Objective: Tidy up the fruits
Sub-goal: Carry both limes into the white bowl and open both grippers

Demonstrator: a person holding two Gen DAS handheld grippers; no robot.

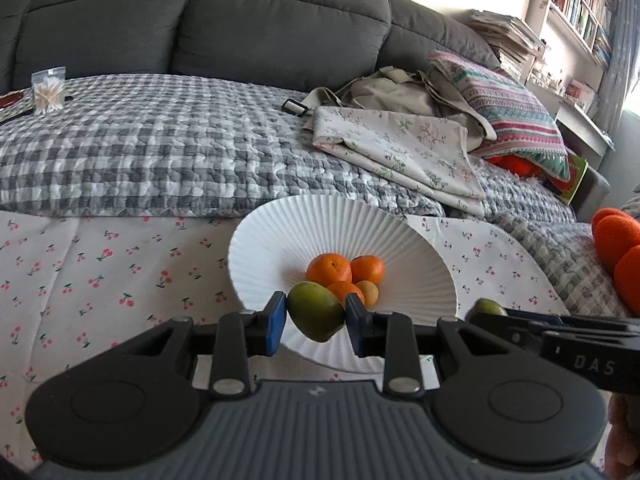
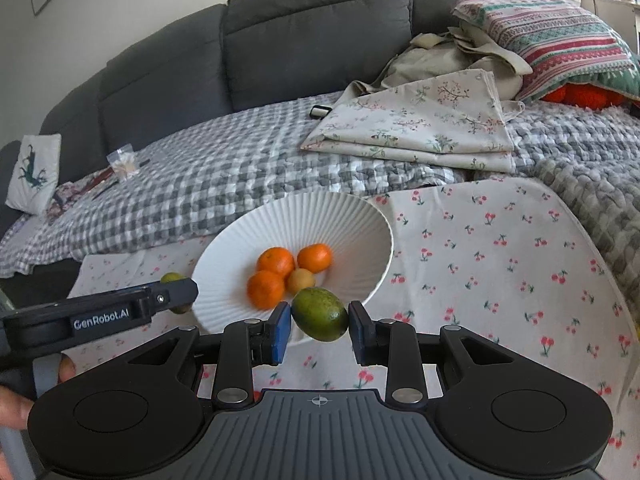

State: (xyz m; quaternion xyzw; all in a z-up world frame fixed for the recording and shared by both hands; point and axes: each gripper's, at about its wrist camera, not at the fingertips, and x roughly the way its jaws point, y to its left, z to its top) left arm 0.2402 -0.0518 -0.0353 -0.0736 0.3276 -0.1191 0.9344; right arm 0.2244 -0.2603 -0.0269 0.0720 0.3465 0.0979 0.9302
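A white ribbed bowl [image 1: 280, 224] [image 2: 348, 216] stands on a cherry-print cloth and holds three oranges [image 1: 328, 268] [image 2: 276, 262] and one small yellow fruit [image 1: 370, 291] [image 2: 301, 280]. My left gripper [image 1: 316, 318] is shut on a green fruit [image 1: 316, 316] just above the bowl's near rim. My right gripper [image 2: 320, 320] is shut on another green fruit [image 2: 320, 314] at the bowl's near right rim. Each gripper shows from the side in the other's view, the right [image 1: 560, 328] and the left [image 2: 120, 308], each with its green fruit partly hidden.
The cherry-print cloth [image 2: 500, 264] lies over a grey checked blanket [image 1: 160, 152] on a dark grey sofa. Folded floral fabric [image 2: 420, 128], a striped pillow [image 2: 560, 36] and a small bag of sticks [image 1: 48, 90] lie behind. An orange plush thing [image 1: 616, 240] sits at the right.
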